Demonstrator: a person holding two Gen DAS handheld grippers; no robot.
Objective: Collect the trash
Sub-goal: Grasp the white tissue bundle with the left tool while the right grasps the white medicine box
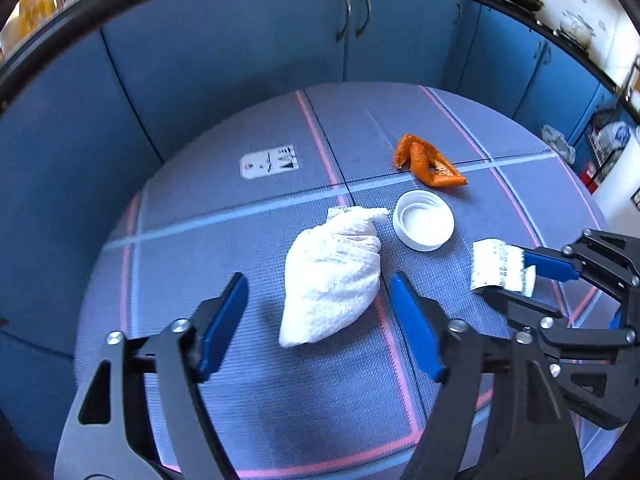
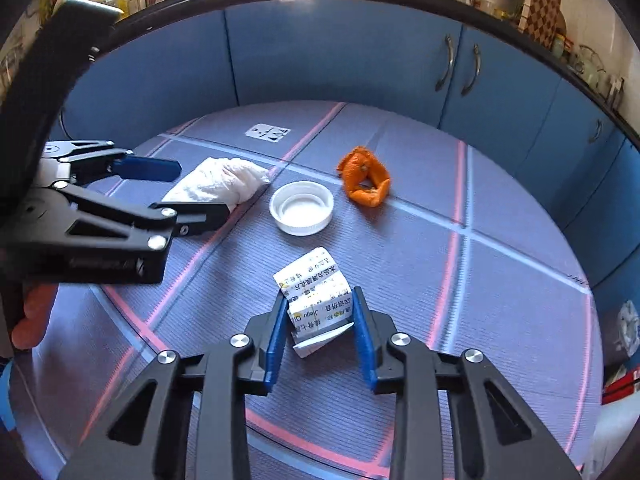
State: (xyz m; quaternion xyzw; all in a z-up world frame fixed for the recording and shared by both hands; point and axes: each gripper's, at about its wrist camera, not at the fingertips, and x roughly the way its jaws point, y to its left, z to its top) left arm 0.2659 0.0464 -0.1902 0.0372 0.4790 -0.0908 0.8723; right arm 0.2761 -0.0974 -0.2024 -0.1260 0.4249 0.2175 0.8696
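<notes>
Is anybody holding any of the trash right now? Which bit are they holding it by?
The right gripper is shut on the small printed box, pinching its two sides near the open end. The left gripper is open, holding nothing.

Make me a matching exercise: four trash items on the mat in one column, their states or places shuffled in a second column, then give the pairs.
1. crumpled tissue
2. white cap
3. orange peel
4. printed paper box

A. farthest back on the mat
B. gripped by the right gripper
C. between the open left gripper's fingers
D. lying open side up

Pairs: 1-C, 2-D, 3-A, 4-B
</notes>
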